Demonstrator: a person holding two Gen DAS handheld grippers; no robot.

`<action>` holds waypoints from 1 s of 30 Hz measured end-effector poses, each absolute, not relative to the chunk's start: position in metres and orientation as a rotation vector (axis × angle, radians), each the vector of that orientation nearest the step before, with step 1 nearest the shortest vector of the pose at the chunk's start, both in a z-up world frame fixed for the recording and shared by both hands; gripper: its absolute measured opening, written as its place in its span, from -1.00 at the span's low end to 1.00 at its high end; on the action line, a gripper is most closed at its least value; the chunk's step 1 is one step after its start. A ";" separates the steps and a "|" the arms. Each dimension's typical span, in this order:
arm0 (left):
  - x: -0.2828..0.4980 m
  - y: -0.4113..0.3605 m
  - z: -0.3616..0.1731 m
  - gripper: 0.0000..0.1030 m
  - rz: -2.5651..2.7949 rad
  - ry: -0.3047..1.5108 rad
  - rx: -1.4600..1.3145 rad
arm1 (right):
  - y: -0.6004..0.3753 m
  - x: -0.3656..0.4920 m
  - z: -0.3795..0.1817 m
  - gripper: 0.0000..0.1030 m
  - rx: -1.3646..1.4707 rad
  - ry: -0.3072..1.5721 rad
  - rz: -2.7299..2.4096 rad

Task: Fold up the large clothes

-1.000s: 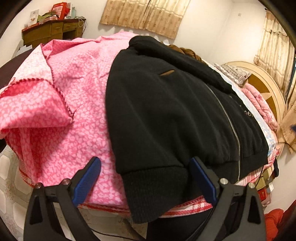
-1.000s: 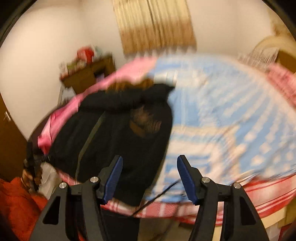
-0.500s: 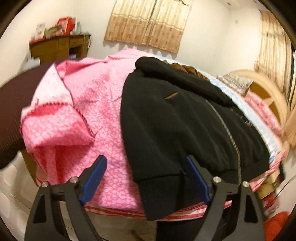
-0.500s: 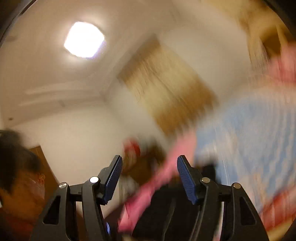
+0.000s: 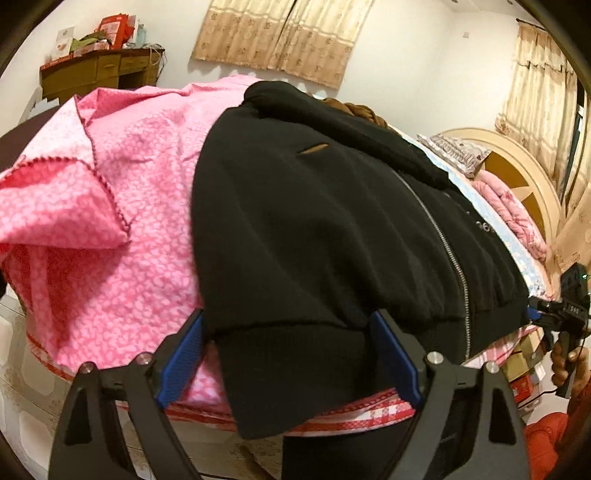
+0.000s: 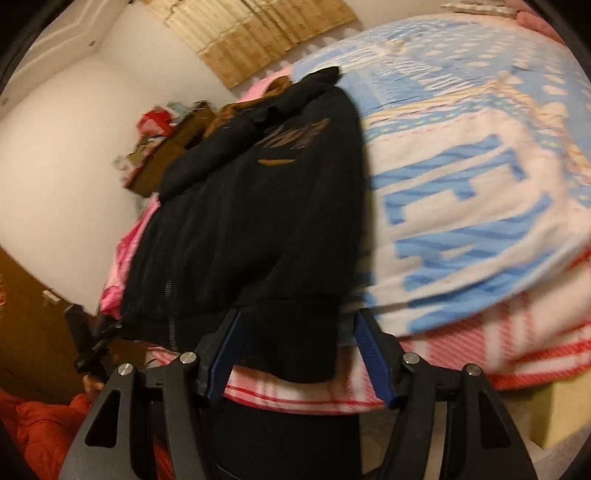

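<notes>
- The left gripper (image 5: 288, 354) has its jaws closing, wide around the ribbed cuff (image 5: 295, 373) of the black jacket (image 5: 332, 229); the pads are not yet pressing.
- The right gripper (image 6: 299, 360) gapes at the jacket's hem corner (image 6: 295, 343); contact unclear through blur.
- The jacket lies on the bed, over a pink blanket (image 5: 110, 221), its far sleeve hidden.

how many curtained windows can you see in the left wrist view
2. One beige patterned curtain hangs on the far wall above the pink floral blanket; a second curtain hangs at the right beside the round wooden headboard. More may lie out of view.
</notes>
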State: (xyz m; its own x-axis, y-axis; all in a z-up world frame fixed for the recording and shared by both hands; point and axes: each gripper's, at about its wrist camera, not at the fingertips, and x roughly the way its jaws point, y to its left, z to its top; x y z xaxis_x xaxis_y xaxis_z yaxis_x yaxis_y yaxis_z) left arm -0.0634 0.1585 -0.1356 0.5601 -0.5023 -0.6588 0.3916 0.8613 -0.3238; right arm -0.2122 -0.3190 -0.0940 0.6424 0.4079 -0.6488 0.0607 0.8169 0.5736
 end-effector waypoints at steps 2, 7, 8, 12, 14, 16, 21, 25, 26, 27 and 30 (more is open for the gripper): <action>-0.064 0.159 -0.133 0.48 -0.558 0.828 -0.159 | -0.312 -0.207 -0.101 0.22 0.577 0.912 0.262; -0.064 0.162 -0.132 0.12 -0.556 0.838 -0.182 | -0.319 -0.197 -0.110 -0.62 0.644 0.925 0.296; -0.062 0.165 -0.130 -0.11 -0.558 0.846 -0.210 | -0.320 -0.195 -0.116 -0.74 0.690 0.963 0.321; -0.055 0.177 -0.115 -0.49 -0.578 0.898 -0.344 | -0.325 -0.198 -0.110 -0.76 0.776 0.991 0.407; -0.054 0.177 -0.099 -0.50 -0.612 0.892 -0.358 | -0.334 -0.200 -0.091 -0.77 0.849 0.933 0.484; -0.050 0.170 -0.078 -0.50 -0.645 0.865 -0.312 | -0.339 -0.194 -0.071 -0.78 0.872 0.877 0.535; -0.005 0.147 -0.033 -0.50 -0.689 0.841 -0.269 | -0.344 -0.143 -0.021 -0.79 0.859 0.763 0.626; 0.053 0.134 -0.014 -0.48 -0.667 0.880 -0.308 | -0.367 -0.089 -0.010 -0.80 0.894 0.705 0.572; 0.070 0.131 -0.013 -0.46 -0.642 0.903 -0.319 | -0.377 -0.073 -0.015 -0.80 0.940 0.691 0.537; 0.084 0.130 -0.012 -0.41 -0.621 0.928 -0.330 | -0.385 -0.061 -0.021 -0.80 0.969 0.684 0.501; 0.111 0.141 -0.006 -0.19 -0.593 0.936 -0.397 | -0.403 -0.028 -0.049 -0.81 1.034 0.677 0.373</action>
